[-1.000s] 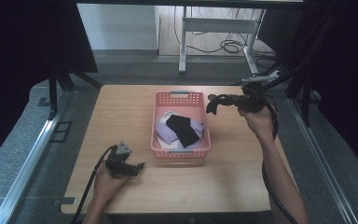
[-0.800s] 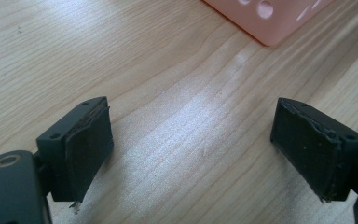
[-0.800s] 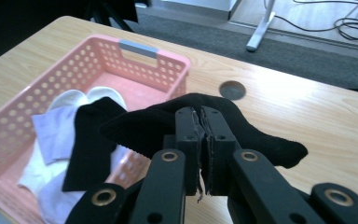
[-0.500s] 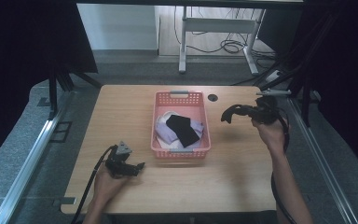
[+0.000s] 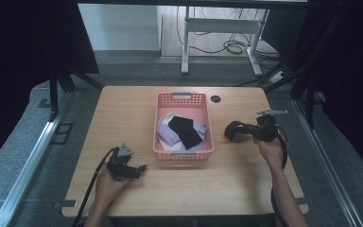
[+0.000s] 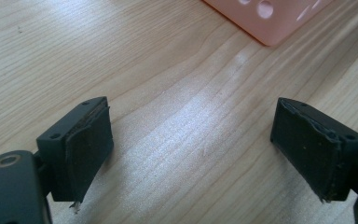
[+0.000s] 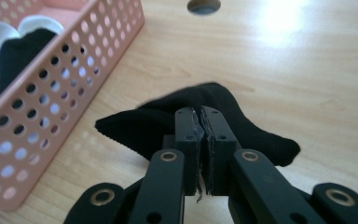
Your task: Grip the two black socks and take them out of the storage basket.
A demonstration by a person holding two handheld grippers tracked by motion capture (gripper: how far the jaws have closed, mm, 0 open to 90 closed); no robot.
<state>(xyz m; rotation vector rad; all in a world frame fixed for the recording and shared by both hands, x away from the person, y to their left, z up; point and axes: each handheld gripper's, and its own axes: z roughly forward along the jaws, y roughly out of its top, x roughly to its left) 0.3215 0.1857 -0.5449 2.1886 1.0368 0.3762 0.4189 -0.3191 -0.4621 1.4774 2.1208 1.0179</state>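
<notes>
A pink perforated basket point(image 5: 208, 150) stands mid-table and holds white and pale purple cloth point(image 5: 166, 132) with a black sock point(image 5: 184, 130) on top. To its right, my right gripper point(image 5: 238, 131) is shut on another black sock point(image 7: 154, 126), which hangs just over the wooden table point(image 5: 123, 113). In the right gripper view the jaws are pressed together on the sock's edge point(image 7: 200, 116), with the basket wall point(image 7: 51, 84) at left. My left gripper point(image 5: 139, 169) rests low near the table's front left, open, its pads point(image 6: 86, 149) wide apart over bare wood. A basket corner point(image 6: 270, 18) shows beyond them.
A round cable hole point(image 5: 216, 99) sits in the table behind the basket's right corner. Black stands and a metal rail point(image 5: 33, 156) flank the table on the left. A desk frame with cables point(image 5: 227, 45) stands on the floor beyond.
My right gripper has carried the black sock from above the basket's far right corner toward the person and down, to the right of the basket. The left gripper has stayed put.
</notes>
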